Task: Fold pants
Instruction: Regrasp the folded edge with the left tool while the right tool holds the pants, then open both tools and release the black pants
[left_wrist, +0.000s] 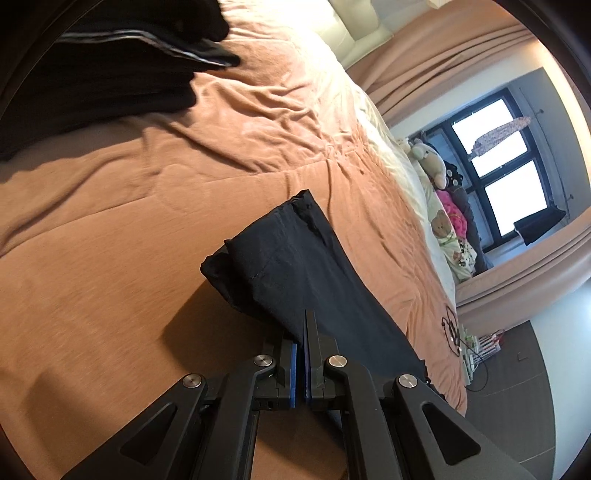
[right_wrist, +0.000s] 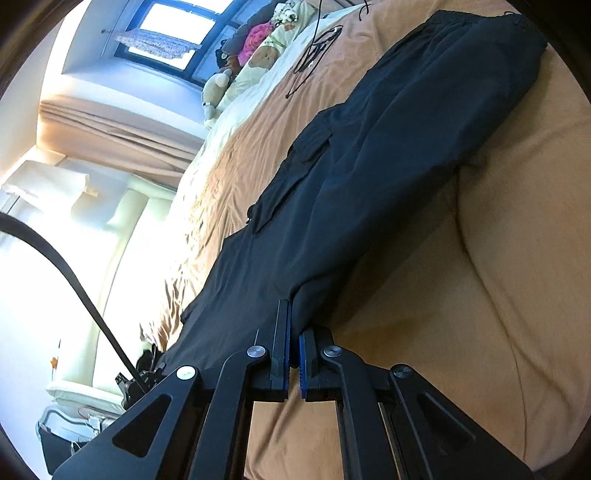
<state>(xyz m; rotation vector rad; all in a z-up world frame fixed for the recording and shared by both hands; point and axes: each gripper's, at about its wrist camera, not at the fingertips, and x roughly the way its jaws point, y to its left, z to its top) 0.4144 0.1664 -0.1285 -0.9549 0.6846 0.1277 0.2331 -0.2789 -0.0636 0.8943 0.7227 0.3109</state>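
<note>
Dark navy cargo pants (right_wrist: 369, 177) lie lengthwise on an orange blanket (right_wrist: 517, 258), with the waistband at the top right and a flap pocket (right_wrist: 314, 144) on the upper leg. My right gripper (right_wrist: 293, 317) is shut on the fabric at the leg end, which is lifted off the blanket. In the left wrist view the pants (left_wrist: 291, 266) show a cuffed end raised above the blanket (left_wrist: 147, 229). My left gripper (left_wrist: 304, 326) is shut on the cloth just below that cuff.
A stack of black clothes with white stripes (left_wrist: 110, 66) sits at the top left of the bed. Stuffed toys and pillows (left_wrist: 443, 206) line the far side under a window (left_wrist: 506, 166). A black cable (right_wrist: 314, 48) lies on the blanket near the waistband.
</note>
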